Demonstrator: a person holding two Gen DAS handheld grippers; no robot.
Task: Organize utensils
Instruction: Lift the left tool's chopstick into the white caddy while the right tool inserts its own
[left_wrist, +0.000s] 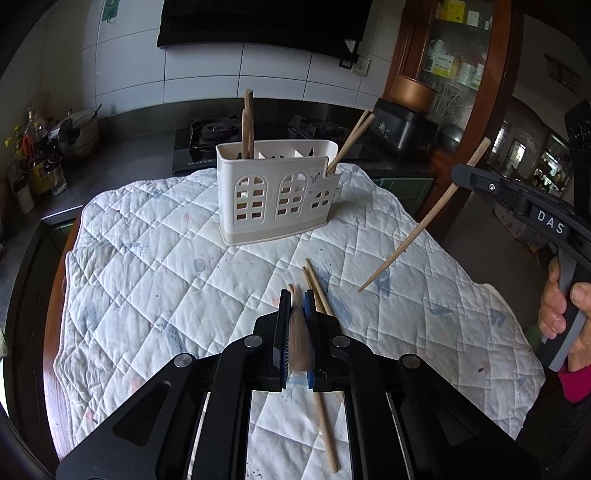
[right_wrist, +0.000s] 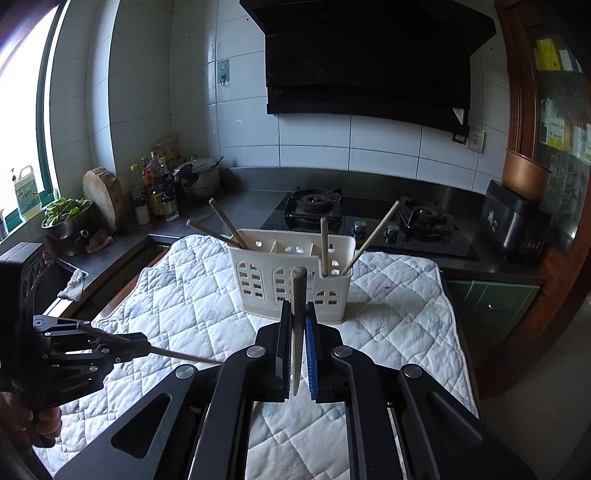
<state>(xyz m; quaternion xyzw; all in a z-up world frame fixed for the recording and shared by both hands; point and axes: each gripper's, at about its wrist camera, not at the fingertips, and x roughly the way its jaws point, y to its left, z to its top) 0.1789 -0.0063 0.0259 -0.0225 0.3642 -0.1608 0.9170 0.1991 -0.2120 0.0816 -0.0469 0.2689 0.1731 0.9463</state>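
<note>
Left gripper (left_wrist: 296, 301) is clamped tight on a blurred chopstick (left_wrist: 298, 339), above the quilted cloth (left_wrist: 147, 258) where more loose chopsticks (left_wrist: 322, 369) lie. Far centre stands the white holder (left_wrist: 277, 199), sticks poking from both its ends. Right gripper (right_wrist: 298, 314) has its jaws pinched on another chopstick (right_wrist: 297, 317), clear of the cloth

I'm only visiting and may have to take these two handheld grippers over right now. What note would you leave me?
Left gripper: shut on one chopstick, lifted above the cloth.
Right gripper: shut on another chopstick, also in the air.
Holder: white, upright on the quilted cloth, with four chopsticks already standing in its end compartments.
Done: those four.
Left: drop both held chopsticks into the holder, then pick up the loose chopsticks lying on the cloth.
</note>
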